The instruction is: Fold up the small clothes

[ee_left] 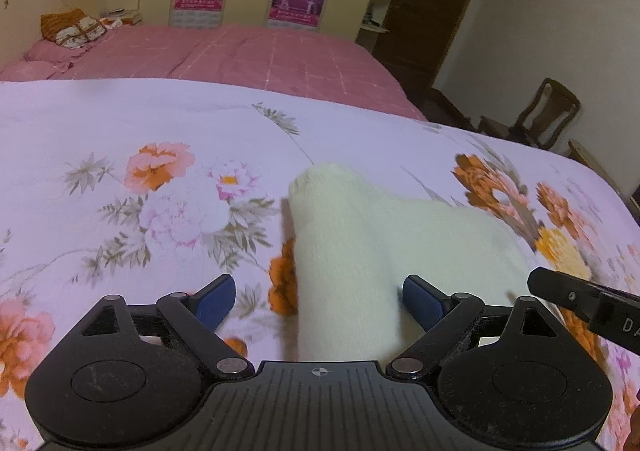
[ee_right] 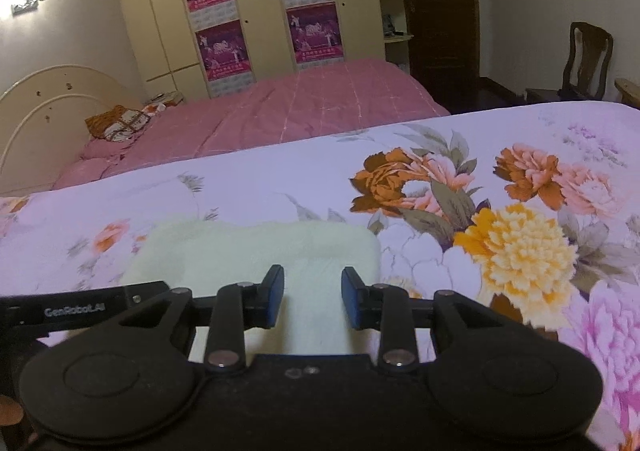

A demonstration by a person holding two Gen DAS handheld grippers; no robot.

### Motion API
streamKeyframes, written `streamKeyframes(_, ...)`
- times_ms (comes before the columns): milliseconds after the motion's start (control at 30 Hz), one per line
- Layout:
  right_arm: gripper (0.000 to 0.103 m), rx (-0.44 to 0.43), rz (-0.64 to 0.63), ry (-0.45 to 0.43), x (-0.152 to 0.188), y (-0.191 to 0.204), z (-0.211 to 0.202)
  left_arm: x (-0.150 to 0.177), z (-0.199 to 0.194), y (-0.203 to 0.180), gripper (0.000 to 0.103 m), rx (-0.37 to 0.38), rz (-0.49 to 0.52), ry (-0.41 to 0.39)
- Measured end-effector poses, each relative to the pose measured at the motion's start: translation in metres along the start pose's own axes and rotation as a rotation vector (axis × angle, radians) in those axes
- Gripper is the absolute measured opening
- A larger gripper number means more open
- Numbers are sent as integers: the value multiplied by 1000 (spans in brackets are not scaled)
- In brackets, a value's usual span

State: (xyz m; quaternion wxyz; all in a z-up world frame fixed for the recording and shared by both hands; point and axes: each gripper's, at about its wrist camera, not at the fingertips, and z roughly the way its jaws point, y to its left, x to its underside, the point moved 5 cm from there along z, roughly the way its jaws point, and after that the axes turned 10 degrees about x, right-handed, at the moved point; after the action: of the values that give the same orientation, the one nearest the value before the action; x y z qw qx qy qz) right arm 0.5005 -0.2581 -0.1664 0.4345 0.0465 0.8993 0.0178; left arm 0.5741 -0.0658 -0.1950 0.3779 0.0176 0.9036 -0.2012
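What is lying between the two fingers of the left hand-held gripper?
In the left wrist view, the left hand-held gripper stands open, and the near end of the cream sock lies between its fingers, on the floral bedcover.

White lettering reading "GenRobot.AI" is showing on the black body of the left tongs (ee_right: 86, 311), where it is reaching into the right wrist view at the lower left. In the left wrist view, the letters "DA" are showing in white on the black body of the right tongs (ee_left: 608, 311) at the right edge, with the rest running out of frame. The purple posters (ee_right: 224, 51) on the wardrobe doors are carrying lines of print too small and blurred to read.
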Motion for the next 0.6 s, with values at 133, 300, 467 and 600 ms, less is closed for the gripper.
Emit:
streamKeyframes(133, 32, -8, 9, 7, 12, -3, -13, 10, -12, -2, 90, 10, 4, 6)
streamKeyframes(300, 33, -4, -7, 8, 30, 0, -30, 22, -25, -6, 90, 21, 5, 12)
streamKeyframes(467, 32, 17, -46, 34, 43, 2, -30, 31, -28, -9, 90, 13, 21, 25)
streamKeyframes(600, 33, 13, -25, 21, 41, 2, -40, 34, -36, -12, 90, 5, 26, 27)
